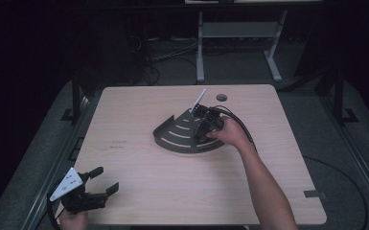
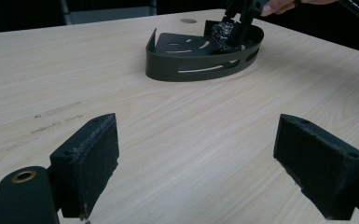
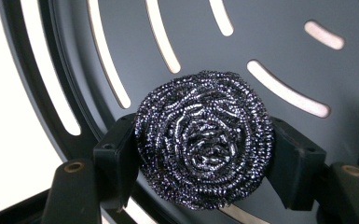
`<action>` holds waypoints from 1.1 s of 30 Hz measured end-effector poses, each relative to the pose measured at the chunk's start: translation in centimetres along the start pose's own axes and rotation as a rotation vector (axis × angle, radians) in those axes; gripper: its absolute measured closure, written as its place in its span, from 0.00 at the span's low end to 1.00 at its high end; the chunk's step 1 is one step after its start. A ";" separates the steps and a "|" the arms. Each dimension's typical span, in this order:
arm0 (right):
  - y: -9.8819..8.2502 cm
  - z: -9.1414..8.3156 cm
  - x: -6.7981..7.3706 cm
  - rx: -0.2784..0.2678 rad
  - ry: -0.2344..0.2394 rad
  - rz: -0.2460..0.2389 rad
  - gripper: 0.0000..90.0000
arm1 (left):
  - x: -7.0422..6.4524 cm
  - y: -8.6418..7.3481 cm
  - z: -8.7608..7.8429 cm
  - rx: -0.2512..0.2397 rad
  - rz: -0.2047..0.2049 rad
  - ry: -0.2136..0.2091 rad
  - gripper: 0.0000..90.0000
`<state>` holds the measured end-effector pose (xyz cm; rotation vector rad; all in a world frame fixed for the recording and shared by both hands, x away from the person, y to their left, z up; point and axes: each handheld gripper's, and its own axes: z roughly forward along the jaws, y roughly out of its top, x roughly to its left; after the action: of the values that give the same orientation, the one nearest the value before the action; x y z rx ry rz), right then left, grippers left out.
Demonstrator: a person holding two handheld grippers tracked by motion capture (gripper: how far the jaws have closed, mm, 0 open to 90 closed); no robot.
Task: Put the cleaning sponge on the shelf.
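Item: scourer (image 3: 204, 144). I see round steel-wool coil, dark silvery, shiny wire loops wound in spiral, slightly domed. Location: inside tray (image 1: 172, 136), near its far right side, close above or on slotted floor; contact, I cannot tell.

Tray: dark metal, fan-shaped, low curved wall, long curved slots in floor and wall. Sits mid-table (image 1: 139, 191).

Right gripper (image 3: 204, 158): I read jaws clamped on scourer, one pad each side.

Left gripper (image 2: 196, 161): jaws spread wide, nothing between, at near left table corner, well apart from tray.
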<state>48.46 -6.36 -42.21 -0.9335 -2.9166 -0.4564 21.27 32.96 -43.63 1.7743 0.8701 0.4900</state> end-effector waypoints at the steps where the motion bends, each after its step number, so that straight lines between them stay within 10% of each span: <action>1: 0.0 0.2 0.0 0.007 -0.002 0.000 0.36 | 0.0 0.0 0.0 0.000 0.000 -0.001 0.15; 33: -0.4 1.5 -0.3 0.012 0.003 0.029 0.34 | 0.0 0.0 0.0 -0.004 -0.001 0.000 0.15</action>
<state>48.55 -6.41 -43.77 -0.9712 -2.8960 -0.4374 21.26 32.94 -43.61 1.7704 0.8695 0.4906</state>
